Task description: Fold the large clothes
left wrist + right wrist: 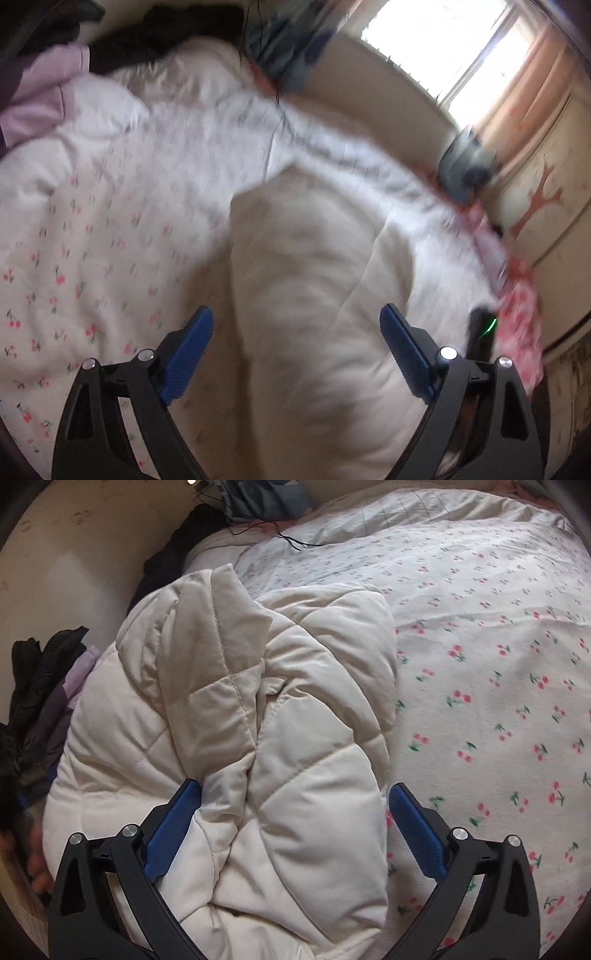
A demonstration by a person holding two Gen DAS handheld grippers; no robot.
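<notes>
With both claws spread wide and empty, you pinch the cream quilted jacket (pixel 236 709) edge deeply with your right gripper (pixel 295 812); left gripper (pixel 295 332) hovers

Bedroom interior. A bed carries a white sheet printed with small red cherries (pixel 498 701), wrinkled across its surface. A bright window (pixel 443 44) stands at the upper right of the left wrist view, overexposed by daylight, with a pale peach curtain (pixel 532 85) hanging beside it. Below the curtain, a cream wall panel bears a reddish tree-shaped motif (pixel 539 203). A plain cream wall (pixel 74 561) borders the bed in the right wrist view. Dark and lilac clothing (pixel 48 686) is piled against that wall.
</notes>
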